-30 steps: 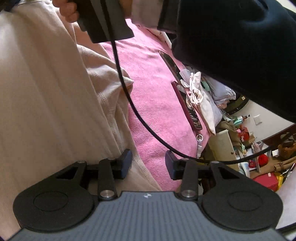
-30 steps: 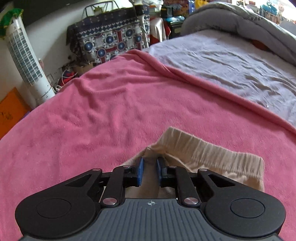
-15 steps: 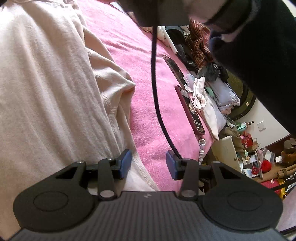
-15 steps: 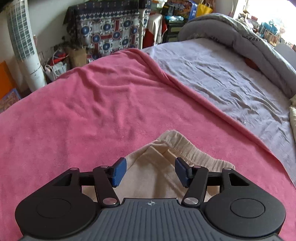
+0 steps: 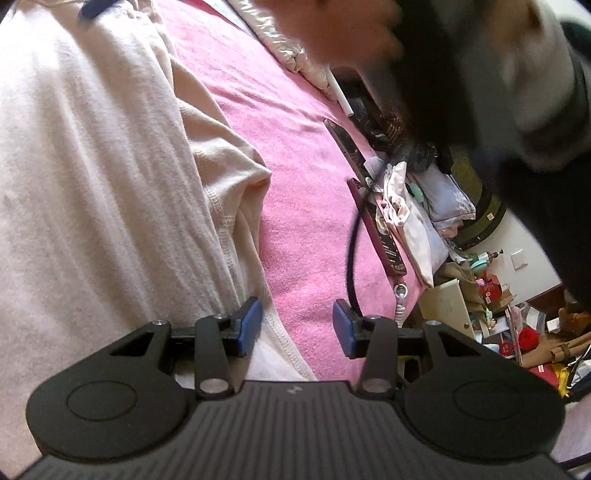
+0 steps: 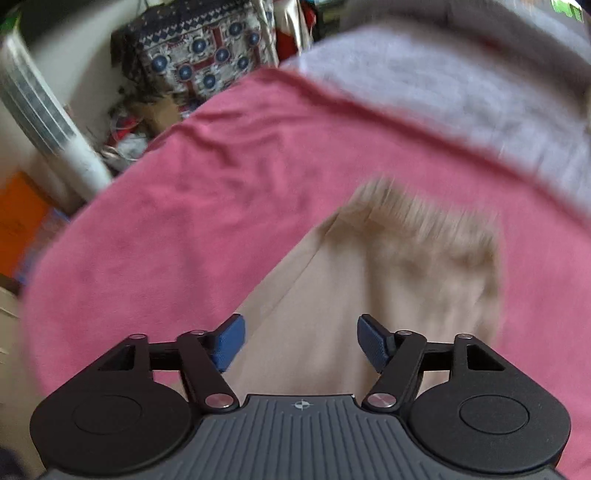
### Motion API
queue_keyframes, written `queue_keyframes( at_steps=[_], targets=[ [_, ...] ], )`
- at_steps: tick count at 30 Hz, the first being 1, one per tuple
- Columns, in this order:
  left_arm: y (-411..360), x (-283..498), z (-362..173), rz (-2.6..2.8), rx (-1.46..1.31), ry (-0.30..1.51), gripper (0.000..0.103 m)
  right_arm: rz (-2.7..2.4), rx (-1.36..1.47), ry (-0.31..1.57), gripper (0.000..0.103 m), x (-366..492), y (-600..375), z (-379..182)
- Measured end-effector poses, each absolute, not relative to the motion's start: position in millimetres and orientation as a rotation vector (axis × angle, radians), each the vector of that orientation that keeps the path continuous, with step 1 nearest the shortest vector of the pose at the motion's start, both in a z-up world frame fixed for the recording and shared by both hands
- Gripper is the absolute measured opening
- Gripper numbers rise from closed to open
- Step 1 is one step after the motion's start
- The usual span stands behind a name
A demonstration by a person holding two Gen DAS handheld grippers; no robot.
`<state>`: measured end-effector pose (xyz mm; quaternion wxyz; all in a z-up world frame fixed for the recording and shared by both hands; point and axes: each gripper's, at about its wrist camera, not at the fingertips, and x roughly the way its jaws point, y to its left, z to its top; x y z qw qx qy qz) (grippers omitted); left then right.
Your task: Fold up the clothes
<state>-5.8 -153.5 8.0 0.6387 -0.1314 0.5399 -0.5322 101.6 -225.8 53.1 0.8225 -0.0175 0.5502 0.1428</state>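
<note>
**Both grippers parted over a beige garment on a pink-covered bed**

The left gripper (image 5: 297,330) is seen with its jaws spread wide and nothing held between them; one blue pad (image 5: 249,328) lies over the stitched hem of the beige garment (image 5: 92,192), the other pad over the pink blanket (image 5: 295,177); the garment is spread across the blanket from 7 to 12 o'clock in the left wrist view, its seamed edge folded into a point near the centre. A blurred hand (image 5: 332,29) and a dark sleeve (image 5: 517,92) are seen at 1 o'clock; a black cable (image 5: 351,254) hangs down toward the right-hand pad. A dark red strip-shaped object (image 5: 380,232) lies along the blanket's edge at 3 o'clock; printing on it is too small to be read; cluttered household items are seen beyond.

The right gripper (image 6: 299,343) is likewise released, its jaws wide apart above the garment (image 6: 369,302); the gathered waistband (image 6: 417,214) is seen at 1 o'clock, blurred by motion; the pink blanket (image 6: 203,203) surrounds it; a grey sheet (image 6: 443,85) covers the bed at 1 o'clock. A white tower fan (image 6: 40,114) stands at 10 o'clock, and a patterned blue-and-red cloth (image 6: 199,59) is draped at 11 o'clock; no legible writing is shown in either view.
</note>
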Motion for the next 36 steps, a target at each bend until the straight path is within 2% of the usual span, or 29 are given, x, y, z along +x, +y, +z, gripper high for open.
queue_keyframes(
  at_steps=[1,2,4,6,8,9,10,11,14,15,16,19,22,24,25,27,28,29,31,32,36],
  targets=[
    [-152,-7,7,-1.222,-0.303,1.218,0.051,0.302,-0.015,1.200,0.055,99,-227,45],
    [-150,-7,5,-1.231,-0.307,1.202,0.050,0.297,-0.003,1.194,0.056,102,-225,41],
    [-146,-9,2,-1.245,-0.315,1.167,0.047,0.287,0.009,1.148,0.064,113,-221,37],
    [-141,-8,-3,-1.240,-0.339,1.150,0.038,0.276,0.021,1.102,0.068,124,-216,33],
    [-137,-6,-7,-1.226,-0.369,1.139,0.029,0.265,0.033,1.056,0.087,135,-212,29],
    [-135,-5,-9,-1.220,-0.377,1.137,0.025,0.260,0.039,1.033,0.090,141,-209,27],
    [-134,-5,-11,-1.214,-0.384,1.134,0.024,0.255,0.045,1.010,0.099,146,-207,25],
    [-134,-4,-11,-1.212,-0.388,1.131,0.023,0.249,0.051,0.986,0.103,152,-205,23],
    [-134,-7,-11,-1.210,-0.377,1.115,0.023,0.247,-0.012,0.961,0.101,164,-194,21],
    [-134,-8,-10,-1.207,-0.378,1.117,0.023,0.259,-0.019,0.948,0.098,164,-193,28],
    [-133,-7,-10,-1.199,-0.389,1.128,0.023,0.292,-0.016,0.913,0.087,160,-195,40],
    [-130,-1,-8,-1.157,-0.448,1.191,0.024,0.343,0.004,0.815,0.087,138,-215,79],
    [-123,4,-2,-1.094,-0.503,1.246,0.032,0.321,0.065,0.816,0.087,112,-247,96],
    [-117,-1,5,-1.084,-0.461,1.220,0.044,0.295,0.115,0.875,0.086,97,-263,94],
    [-115,-6,9,-1.091,-0.430,1.201,0.046,0.285,0.118,0.920,0.085,90,-266,87],
    [-112,-14,12,-1.099,-0.382,1.164,0.050,0.260,0.036,0.990,0.079,85,-261,64],
    [-112,-18,10,-1.100,-0.375,1.149,0.050,0.227,-0.037,1.004,0.071,88,-257,49],
    [-112,-22,8,-1.100,-0.368,1.134,0.050,0.183,-0.100,0.999,0.077,97,-253,36],
    [-112,-26,7,-1.102,-0.351,1.106,0.050,0.131,-0.038,0.955,0.099,129,-261,18],
    [-113,-28,6,-1.104,-0.340,1.092,0.050,0.110,0.032,0.941,0.103,147,-268,12],
    [-113,-37,4,-1.120,-0.317,1.032,0.050,0.057,0.050,0.906,0.103,184,-266,16]
  ],
)
